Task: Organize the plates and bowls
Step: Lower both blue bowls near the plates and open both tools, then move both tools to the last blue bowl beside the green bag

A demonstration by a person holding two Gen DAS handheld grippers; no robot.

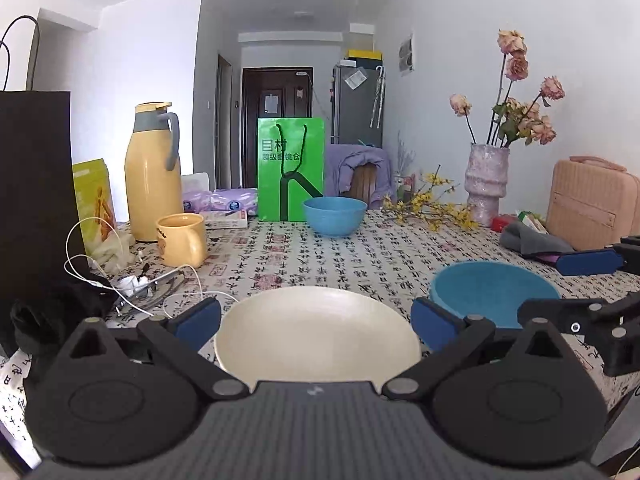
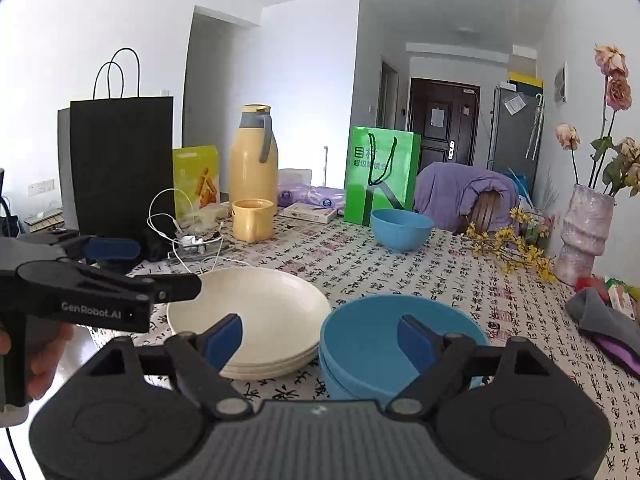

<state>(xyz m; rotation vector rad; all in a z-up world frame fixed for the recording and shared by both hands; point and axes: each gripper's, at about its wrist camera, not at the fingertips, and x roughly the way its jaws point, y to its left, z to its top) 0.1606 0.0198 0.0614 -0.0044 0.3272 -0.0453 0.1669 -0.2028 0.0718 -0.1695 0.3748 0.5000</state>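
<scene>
Hovering low at the near table edge, both tools are spread wide w/ nothing between the pads: left gripper (image 1: pixel 316 320) frames the plates (image 1: pixel 318 334) w/o touching, right gripper (image 2: pixel 320 340) sits over the seam between plates and the near bowls (image 2: pixel 394 344), 1 pad in front of each stack. Task items: a cream stack of about 3 plates and 2 nested blue bowls, side by side & almost touching, plus 1 lone far bowl (image 1: pixel 335 215) out by the green bag (image 1: pixel 290 168). Likely left to do, as I read it: bring that far bowl onto the near bowl stack. Risks: the stacks are so close that a wide jaw coming down on 1 rim could clip the other and shove it; both sit near the table edge, so a push toward the camera could tip plates off; the 2 tools are also close to each other (right one shows at the right edge of the left view), so they could knock together. Further out, the left side is crowded: white cable (image 1: pixel 120 280), mug (image 1: pixel 182 240), flask (image 1: pixel 154 172), black bag (image 2: pixel 122 168). A reach to the far bowl from the left could snag cable or bump mug; middle of the cloth (image 1: pixel 320 264) looks free. Right side: grey rag (image 2: pixel 600 316), yellow sprigs (image 2: pixel 508 248), vase (image 2: pixel 584 232), top-heavy w/ dried roses, so a wide swing there could topple it.
</scene>
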